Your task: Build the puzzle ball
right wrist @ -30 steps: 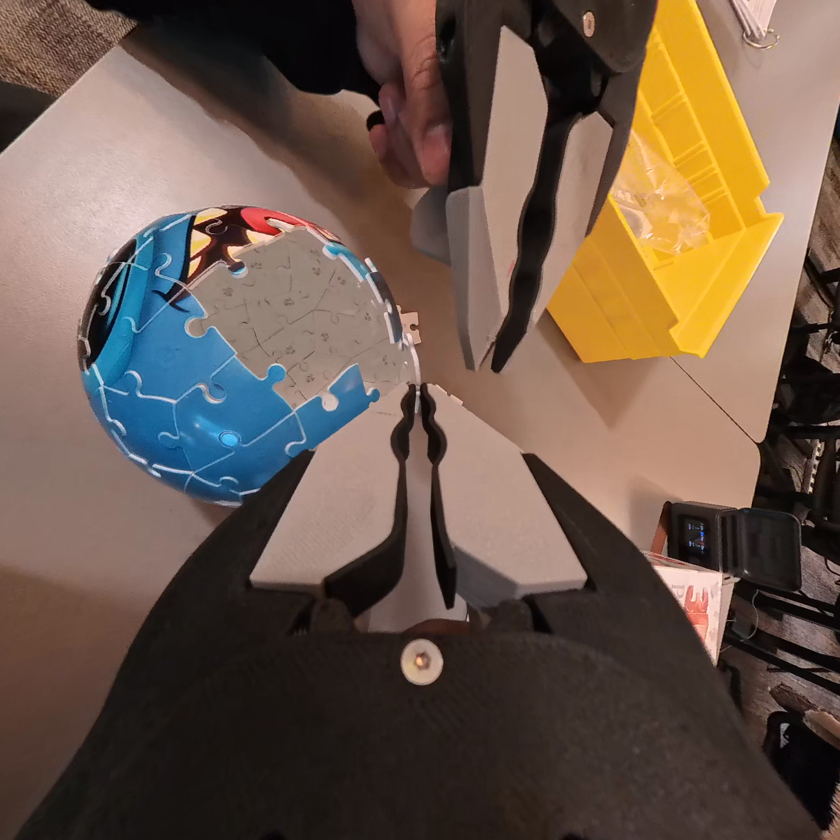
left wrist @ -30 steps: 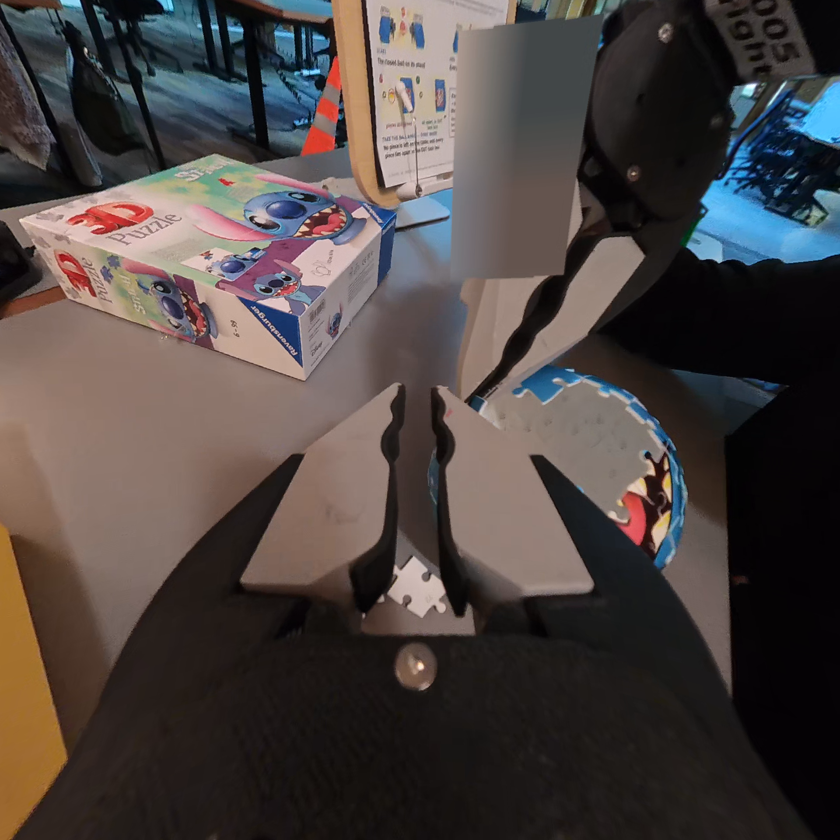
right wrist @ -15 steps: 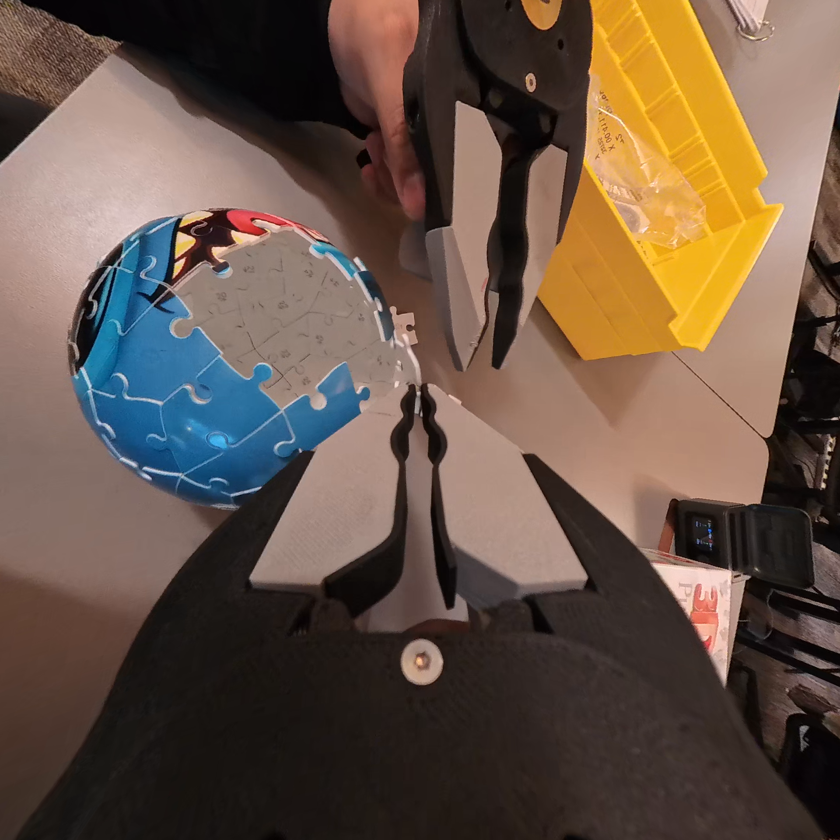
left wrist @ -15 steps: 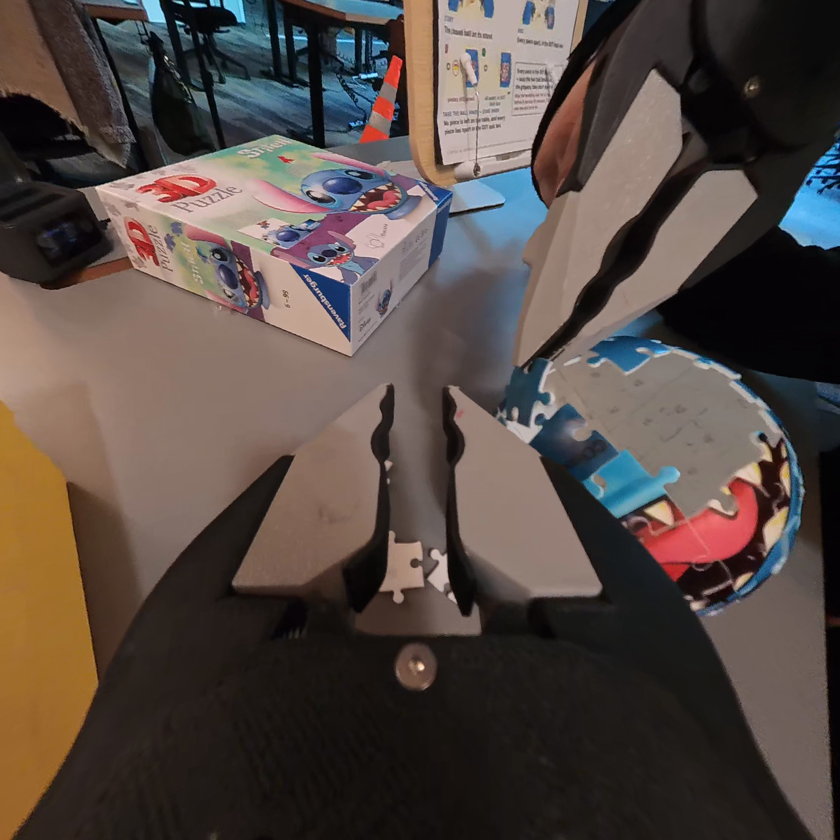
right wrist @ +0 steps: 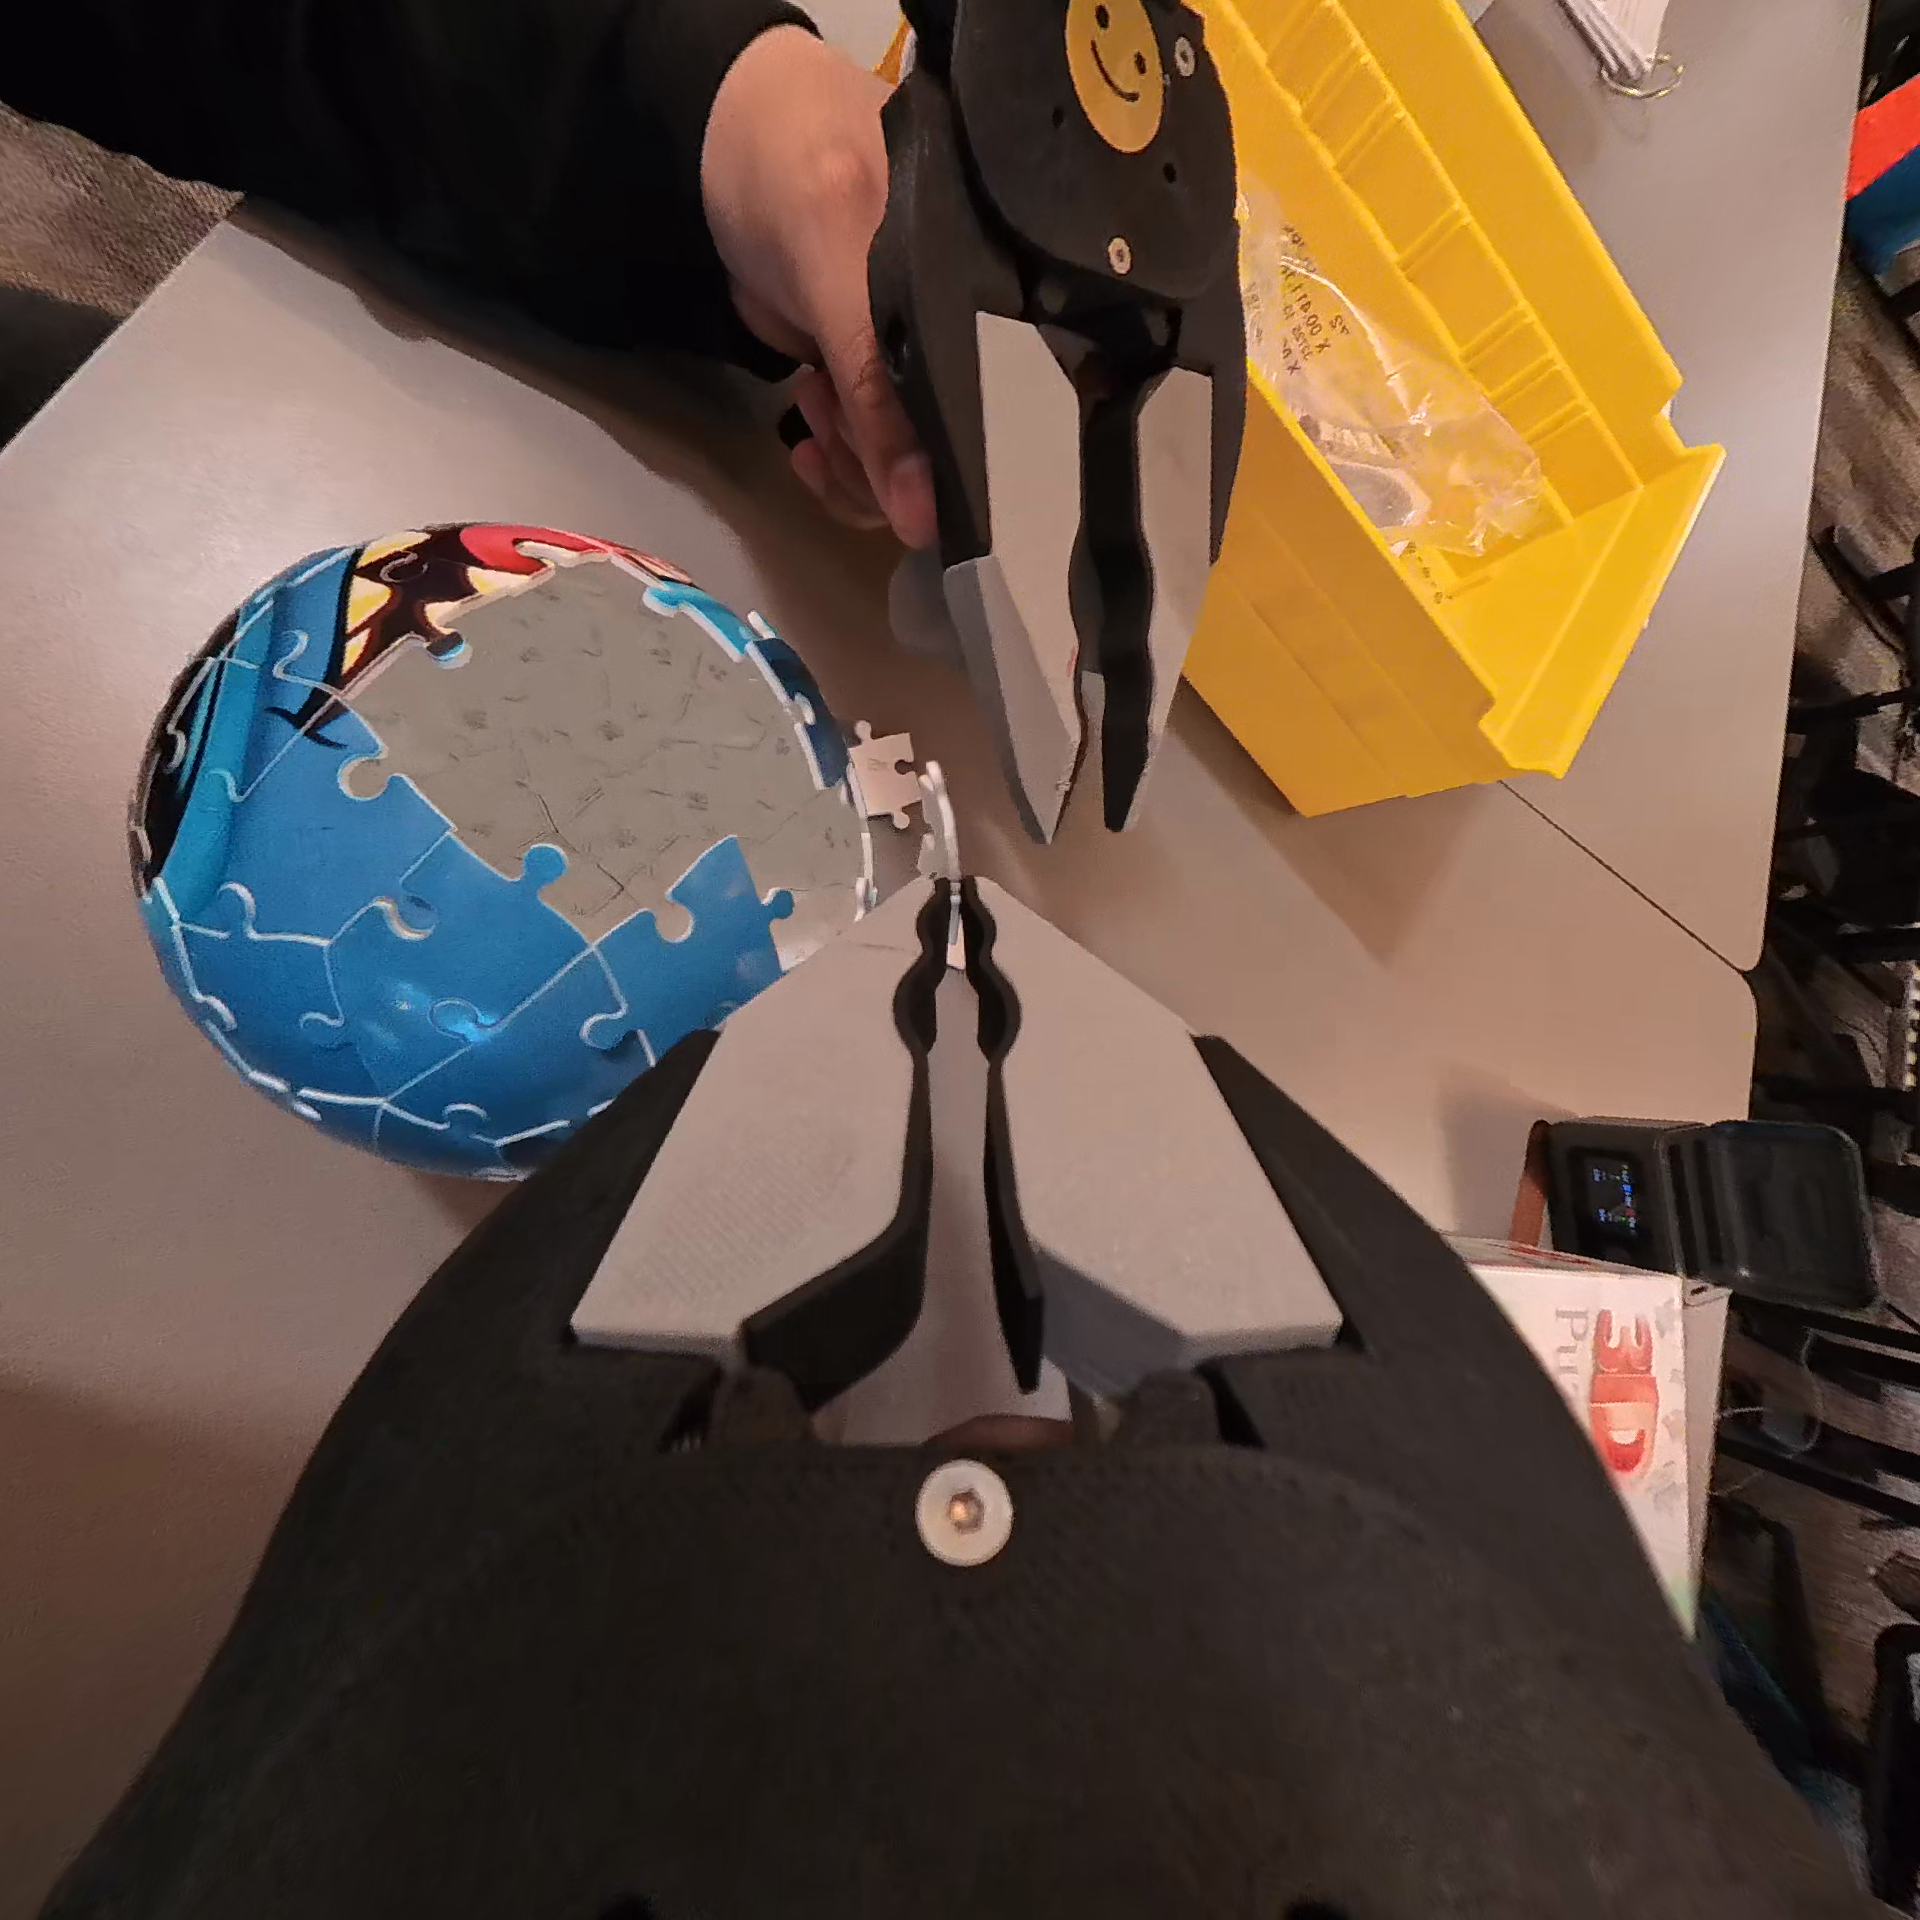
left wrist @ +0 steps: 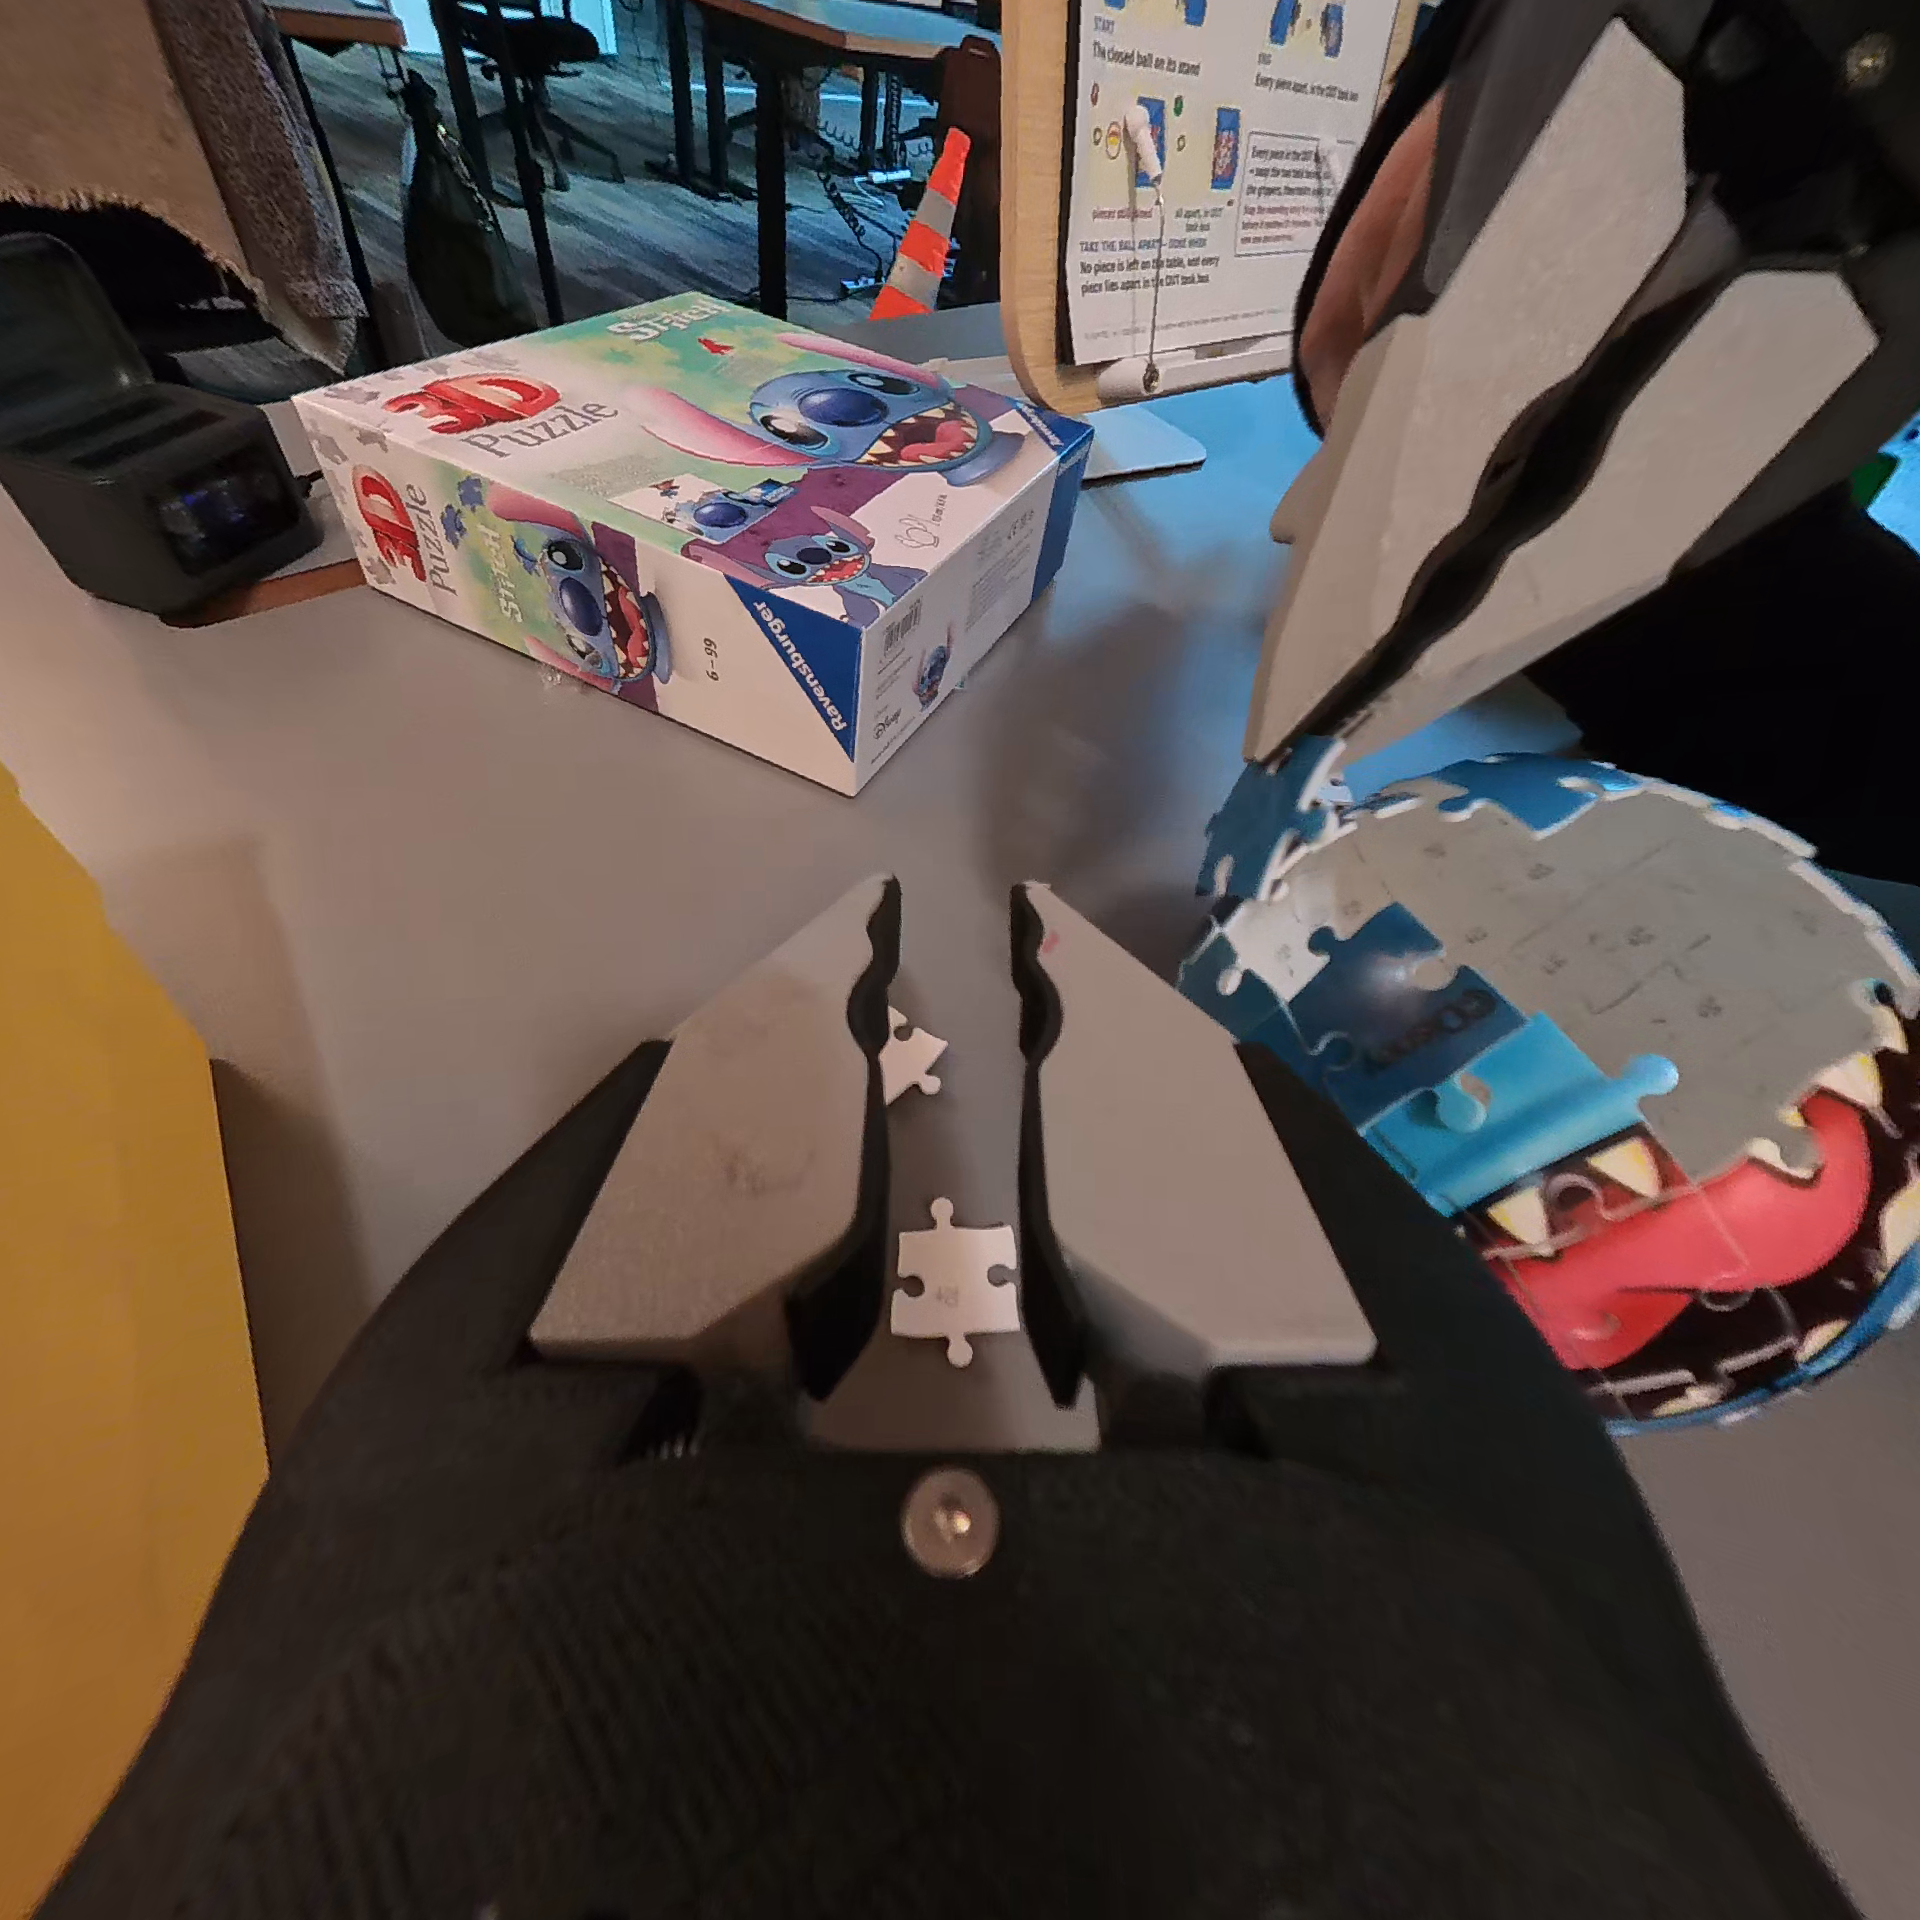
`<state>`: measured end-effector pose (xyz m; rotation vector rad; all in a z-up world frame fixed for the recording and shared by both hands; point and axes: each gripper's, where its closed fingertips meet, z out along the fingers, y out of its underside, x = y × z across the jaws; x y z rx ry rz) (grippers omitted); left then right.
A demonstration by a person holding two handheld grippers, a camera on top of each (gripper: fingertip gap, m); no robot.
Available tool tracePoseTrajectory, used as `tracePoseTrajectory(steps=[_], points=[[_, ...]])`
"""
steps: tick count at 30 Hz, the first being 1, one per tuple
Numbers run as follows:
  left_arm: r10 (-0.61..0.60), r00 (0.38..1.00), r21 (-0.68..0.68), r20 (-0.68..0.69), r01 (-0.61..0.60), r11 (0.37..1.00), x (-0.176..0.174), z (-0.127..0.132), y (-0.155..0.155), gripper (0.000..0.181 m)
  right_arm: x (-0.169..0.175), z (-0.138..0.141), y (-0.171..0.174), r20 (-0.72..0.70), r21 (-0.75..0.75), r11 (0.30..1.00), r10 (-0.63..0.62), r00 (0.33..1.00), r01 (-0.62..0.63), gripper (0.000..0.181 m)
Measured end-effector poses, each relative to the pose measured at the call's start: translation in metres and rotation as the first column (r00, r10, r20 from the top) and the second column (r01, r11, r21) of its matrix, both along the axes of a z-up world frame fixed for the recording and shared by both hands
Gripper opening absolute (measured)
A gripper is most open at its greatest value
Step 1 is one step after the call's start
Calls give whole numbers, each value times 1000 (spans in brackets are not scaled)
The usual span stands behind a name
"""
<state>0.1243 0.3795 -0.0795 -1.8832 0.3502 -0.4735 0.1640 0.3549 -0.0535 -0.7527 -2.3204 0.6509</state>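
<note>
The puzzle ball [right wrist: 343, 966] lies on the grey table [right wrist: 260, 436], blue with a red mouth, its open hole showing the grey inside; it also shows in the left wrist view [left wrist: 1455, 1049]. My right gripper [right wrist: 954, 896] is shut on a puzzle piece [right wrist: 938, 821], held edge-on at the rim of the hole; I cannot tell if it is joined. In the left wrist view the right gripper [left wrist: 1311, 740] comes down from the upper right. My left gripper [left wrist: 954, 899] is open and empty over two loose white pieces [left wrist: 956, 1294] [left wrist: 914, 1055] on the table. It also shows in the right wrist view [right wrist: 1081, 816].
The puzzle box [left wrist: 686, 520] lies at the back of the table beside a black device [left wrist: 156, 488]. A yellow bin [right wrist: 1382, 665] with a clear plastic bag [right wrist: 1382, 416] stands by the left gripper. An instruction board [left wrist: 1174, 177] stands behind. A hand [right wrist: 821, 270] holds the left gripper. The grippers' ends are close to 6 cm from one another.
My left gripper's jaws have opened wider and it has drawn back, so two loose pieces now show between its fingers. The right gripper stays shut on its piece at the ball.
</note>
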Motion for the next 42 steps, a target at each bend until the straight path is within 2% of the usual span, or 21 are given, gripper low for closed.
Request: tracePoseTrajectory(steps=[6, 12, 19, 26, 29, 33, 37, 42], points=[[-67, 997, 40, 29, 65, 997, 10, 10, -6, 19, -7, 4, 19, 27, -152, 983, -96, 995, 99, 0], [-137, 990, 106, 41, 132, 985, 24, 24, -13, 20, -8, 12, 20, 40, -304, 946, -106, 994, 113, 0], [-170, 984, 182, 60, 157, 971, 28, 39, -19, 20, -7, 4, 21, 31, -162, 978, -128, 991, 131, 0], [-178, 984, 153, 3, 176, 972, 39, 29, -16, 16, -10, -5, 10, 46, -88, 990, -107, 993, 111, 0], [-158, 987, 150, -32, 161, 976, 38, 25, -14, 0, -9, -4, 5, 49, -94, 991, -91, 995, 96, 0], [-158, 987, 163, -12, 158, 974, 35, 31, -15, 0, -11, 4, 3, 16, -116, 989, -87, 996, 88, 0], [-163, 982, 221, 97, 139, 965, 30, 48, -17, 0, -12, 16, 6, -6, -218, 972, -90, 996, 86, 0], [-134, 972, 303, 192, 71, 950, 19, 67, -16, 0, -16, 20, 8, 3, -330, 939, -105, 995, 100, 5]])
